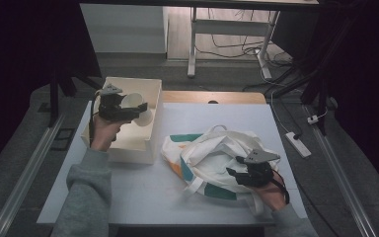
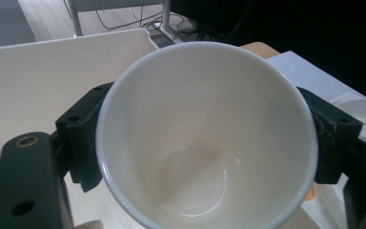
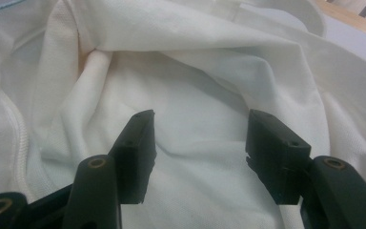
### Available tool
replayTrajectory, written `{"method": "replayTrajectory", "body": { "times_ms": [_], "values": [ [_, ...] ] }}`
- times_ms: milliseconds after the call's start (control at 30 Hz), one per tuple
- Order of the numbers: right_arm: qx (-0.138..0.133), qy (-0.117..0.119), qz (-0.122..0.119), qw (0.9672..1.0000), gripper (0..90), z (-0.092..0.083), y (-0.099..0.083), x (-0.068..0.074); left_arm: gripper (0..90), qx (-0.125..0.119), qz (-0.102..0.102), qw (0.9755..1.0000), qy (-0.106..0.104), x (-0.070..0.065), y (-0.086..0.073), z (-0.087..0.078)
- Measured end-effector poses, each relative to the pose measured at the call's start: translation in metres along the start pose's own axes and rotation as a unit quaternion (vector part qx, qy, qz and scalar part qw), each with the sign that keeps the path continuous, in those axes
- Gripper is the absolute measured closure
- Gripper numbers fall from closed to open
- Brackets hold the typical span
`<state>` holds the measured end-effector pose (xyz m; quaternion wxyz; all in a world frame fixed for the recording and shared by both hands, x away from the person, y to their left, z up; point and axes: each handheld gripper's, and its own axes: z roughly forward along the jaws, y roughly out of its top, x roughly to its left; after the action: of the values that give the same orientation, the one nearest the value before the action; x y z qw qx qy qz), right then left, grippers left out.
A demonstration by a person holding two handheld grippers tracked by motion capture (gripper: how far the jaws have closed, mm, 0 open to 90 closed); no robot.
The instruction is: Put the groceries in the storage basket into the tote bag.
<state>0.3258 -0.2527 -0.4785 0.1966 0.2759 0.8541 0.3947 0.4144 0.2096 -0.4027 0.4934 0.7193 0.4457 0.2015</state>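
Observation:
A white cup (image 1: 134,98) is held sideways above the white box (image 1: 145,145) at the table's left, and my left gripper (image 1: 137,107) is shut on it. In the left gripper view the cup's (image 2: 205,138) empty mouth faces the camera, with a black finger (image 2: 83,143) pressed on each side of its wall. A white tote bag (image 1: 212,155) with green and orange patches lies crumpled at the right. My right gripper (image 1: 237,173) stands open at the bag's near right part. In the right gripper view its jaws hover apart over the bag's white cloth (image 3: 195,71), pressing on nothing.
The white table top (image 1: 143,197) has bare room in front of the box and the bag. A wooden strip (image 1: 212,97) runs along the far edge. On the floor lie a power strip (image 1: 298,144) at the right and cables behind.

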Motion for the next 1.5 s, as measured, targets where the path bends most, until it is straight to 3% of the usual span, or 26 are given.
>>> {"method": "replayTrajectory", "body": {
  "times_ms": [300,600,700,1067,1333,1500],
  "values": [
    [0.002,0.001,0.0,1.0,43.5,0.001,0.0,0.0,19.6,-0.015,0.019,0.9997,-0.001,-0.013,0.005,-0.006],
    [0.004,0.002,-0.002,1.0,43.1,0.001,0.0,0.001,19.8,-0.038,0.023,0.999,-0.001,-0.02,0.009,-0.013],
    [0.004,0.002,-0.002,1.0,43.1,0.001,0.0,0.001,19.8,-0.051,0.015,0.9985,-0.014,-0.023,0.011,-0.016],
    [0.005,0.003,-0.002,1.0,43.0,0.001,0.0,0.001,19.8,-0.063,0.032,0.996,-0.053,-0.044,0.017,-0.02],
    [0.008,0.005,-0.002,1.0,42.3,0.002,0.0,0.001,19.8,-0.057,0.046,0.9935,-0.087,-0.061,0.018,-0.015],
    [0.008,0.004,-0.003,1.0,42.2,0.002,0.0,0.001,19.8,-0.056,0.047,0.9905,-0.116,-0.071,0.019,-0.013]
  ]
}}
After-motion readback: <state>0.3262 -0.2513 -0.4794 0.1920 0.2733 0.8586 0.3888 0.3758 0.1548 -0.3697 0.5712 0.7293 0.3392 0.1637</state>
